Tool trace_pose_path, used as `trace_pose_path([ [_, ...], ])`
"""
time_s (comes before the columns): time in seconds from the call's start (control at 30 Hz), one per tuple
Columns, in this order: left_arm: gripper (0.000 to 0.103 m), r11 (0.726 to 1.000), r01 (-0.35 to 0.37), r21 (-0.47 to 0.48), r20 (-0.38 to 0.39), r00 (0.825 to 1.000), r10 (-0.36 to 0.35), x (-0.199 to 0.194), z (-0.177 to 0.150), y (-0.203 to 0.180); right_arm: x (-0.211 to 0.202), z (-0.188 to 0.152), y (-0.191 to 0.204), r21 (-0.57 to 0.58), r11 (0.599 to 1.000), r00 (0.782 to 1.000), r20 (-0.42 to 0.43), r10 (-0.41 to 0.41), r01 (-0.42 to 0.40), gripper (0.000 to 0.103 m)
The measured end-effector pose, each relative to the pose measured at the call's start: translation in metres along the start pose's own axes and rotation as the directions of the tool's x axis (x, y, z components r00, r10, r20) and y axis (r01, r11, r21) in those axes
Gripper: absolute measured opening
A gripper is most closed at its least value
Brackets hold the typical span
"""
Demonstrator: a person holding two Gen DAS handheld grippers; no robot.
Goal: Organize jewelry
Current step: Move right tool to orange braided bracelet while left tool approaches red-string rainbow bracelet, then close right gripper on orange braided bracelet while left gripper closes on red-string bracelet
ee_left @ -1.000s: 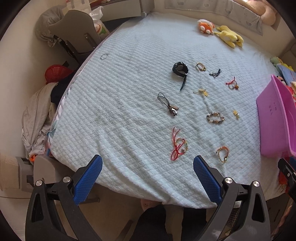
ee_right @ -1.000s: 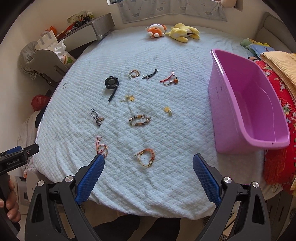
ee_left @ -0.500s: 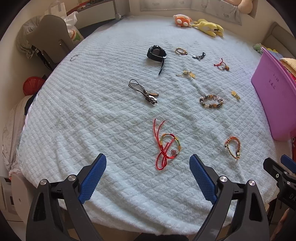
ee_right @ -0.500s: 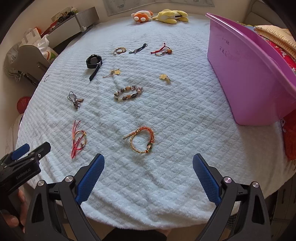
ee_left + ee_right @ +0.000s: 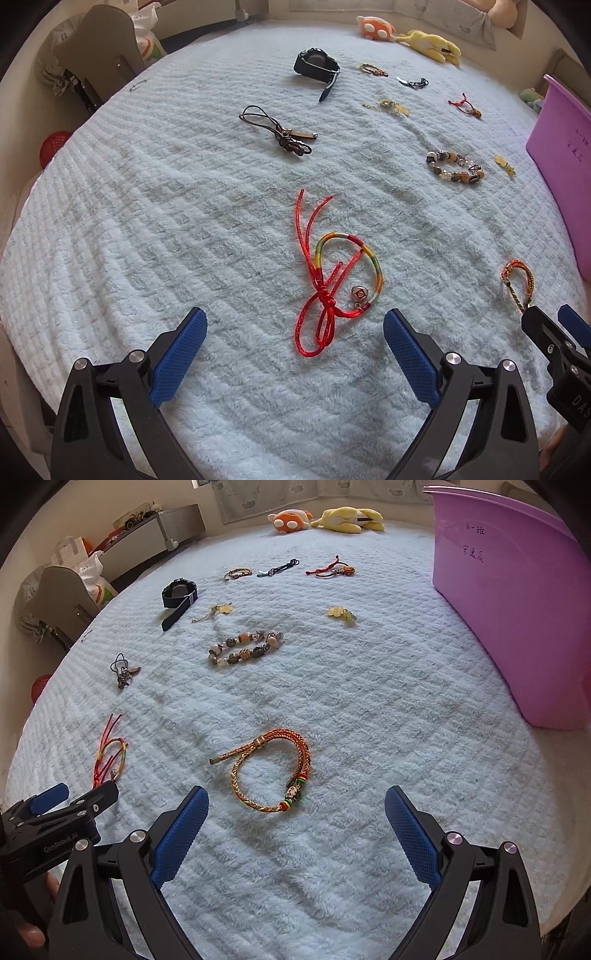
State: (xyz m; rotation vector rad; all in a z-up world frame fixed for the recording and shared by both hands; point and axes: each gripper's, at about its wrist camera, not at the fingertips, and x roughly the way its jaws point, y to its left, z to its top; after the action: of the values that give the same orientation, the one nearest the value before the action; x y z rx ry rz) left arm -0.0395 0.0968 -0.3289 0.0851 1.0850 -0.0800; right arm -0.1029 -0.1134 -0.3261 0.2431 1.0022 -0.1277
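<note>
Both tools are hanging over the near edge of the bed (image 5: 155, 206), each one lining up on its own piece. The left hand-held gripper (image 5: 293, 334) is standing with its jaws spread wide and opening a touch, nothing between them; the red cord bracelet (image 5: 334, 273) is lying flat on the blanket just ahead of the gap, its knot and loose tails pointing back toward the jaws, its long line running away from them. The right hand-held gripper (image 5: 295, 812) is likewise spread and empty, and the orange braided bracelet (image 5: 271, 771) is lying just in front of its gap, slightly toward the left finger, stray end pointing left. The pink tub (image 5: 517, 609) is standing to the right, nearer the right hand. I judge each hand is best placed for the piece before it.
</note>
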Motion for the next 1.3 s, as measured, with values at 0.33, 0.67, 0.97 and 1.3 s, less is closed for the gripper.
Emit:
trace_pose_path([
  [0.33, 0.096, 1.0, -0.001, 0.007, 0.055, 0.998, 0.001, 0.009, 0.0, -0.001, 0.011, 0.003, 0.0, -0.027, 1.0, 0.999, 0.034, -0.008, 0.009, 0.092],
  [0.67, 0.098, 1.0, 0.002, 0.025, 0.097, 0.995, -0.004, 0.014, 0.0, -0.004, 0.023, 0.003, 0.011, -0.087, 0.995, 0.998, 0.041, -0.04, 0.044, 0.092],
  [0.97, 0.096, 0.999, 0.018, 0.033, 0.107, 0.994, -0.021, 0.021, 0.009, -0.006, 0.032, 0.005, 0.021, -0.141, 0.989, 0.998, 0.031, -0.047, 0.051, 0.081],
  [1.3, 0.064, 0.993, 0.022, 0.12, 0.151, 0.988, -0.04, 0.011, -0.001, -0.019, 0.028, 0.003, 0.034, -0.19, 0.982, 0.999, 0.038, -0.018, 0.024, 0.045],
])
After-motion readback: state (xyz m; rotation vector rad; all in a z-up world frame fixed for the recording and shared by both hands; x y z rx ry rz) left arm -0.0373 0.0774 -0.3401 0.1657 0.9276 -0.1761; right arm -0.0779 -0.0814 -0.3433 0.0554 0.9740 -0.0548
